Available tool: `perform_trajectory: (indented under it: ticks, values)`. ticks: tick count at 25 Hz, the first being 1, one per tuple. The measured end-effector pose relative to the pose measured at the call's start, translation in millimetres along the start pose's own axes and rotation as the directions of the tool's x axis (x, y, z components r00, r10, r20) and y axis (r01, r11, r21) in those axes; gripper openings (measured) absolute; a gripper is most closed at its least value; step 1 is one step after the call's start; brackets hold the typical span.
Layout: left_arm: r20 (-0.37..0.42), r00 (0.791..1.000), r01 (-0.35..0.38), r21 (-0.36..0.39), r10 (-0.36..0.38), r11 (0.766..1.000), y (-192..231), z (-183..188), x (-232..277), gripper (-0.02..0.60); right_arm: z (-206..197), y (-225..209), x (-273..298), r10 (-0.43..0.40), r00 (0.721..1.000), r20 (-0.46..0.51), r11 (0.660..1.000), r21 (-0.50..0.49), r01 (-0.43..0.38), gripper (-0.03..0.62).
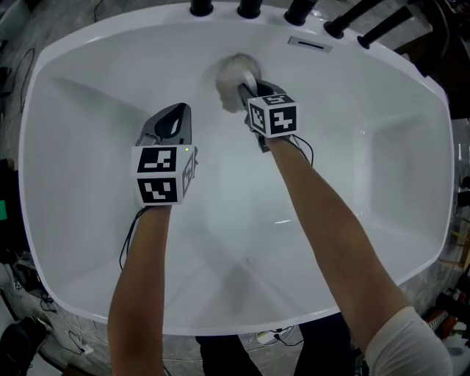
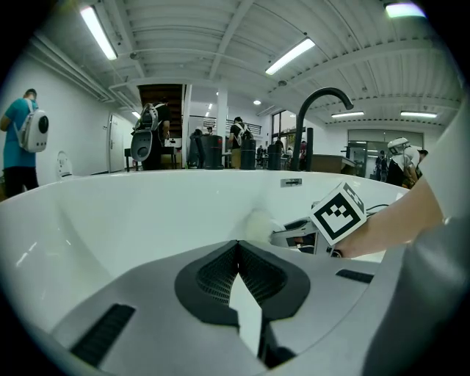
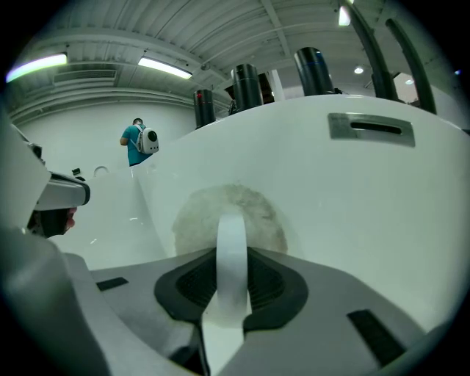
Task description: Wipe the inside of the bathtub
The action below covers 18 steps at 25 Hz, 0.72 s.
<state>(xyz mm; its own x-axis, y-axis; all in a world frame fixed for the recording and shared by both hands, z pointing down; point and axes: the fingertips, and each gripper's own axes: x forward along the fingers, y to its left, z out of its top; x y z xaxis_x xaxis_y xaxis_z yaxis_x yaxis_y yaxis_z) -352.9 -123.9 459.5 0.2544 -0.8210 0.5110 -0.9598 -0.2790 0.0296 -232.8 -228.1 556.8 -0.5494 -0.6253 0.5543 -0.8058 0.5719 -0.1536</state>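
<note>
The white bathtub (image 1: 88, 183) fills the head view. My right gripper (image 1: 247, 89) is shut on the white strap (image 3: 231, 250) of a round fluffy wiping pad (image 1: 232, 75). The pad (image 3: 192, 214) lies flat against the tub's far inner wall, below the overflow plate (image 3: 371, 126). My left gripper (image 1: 176, 111) hovers over the tub floor to the left of the right one, apart from the pad, and is shut with nothing in it. In the left gripper view its tips (image 2: 236, 246) meet, with the pad (image 2: 258, 222) and the right gripper's marker cube (image 2: 338, 213) beyond them.
Dark tap handles (image 1: 250, 9) and a black spout (image 2: 321, 99) stand on the far rim. The overflow plate (image 1: 310, 44) sits just right of the pad. The tub's sloped walls rise on both sides. People stand in the room beyond the tub.
</note>
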Motion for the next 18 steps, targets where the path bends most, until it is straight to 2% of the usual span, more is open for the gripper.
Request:
perform_trajectory:
  ticks: [18]
  values:
    - [-0.021,0.999,0.035,0.032,-0.034,0.999,-94.3,9.6,43.0,0.011,-25.5,-91.2,-49.1,-0.02,1.0,0.013,0.999,0.034,0.02,0.095]
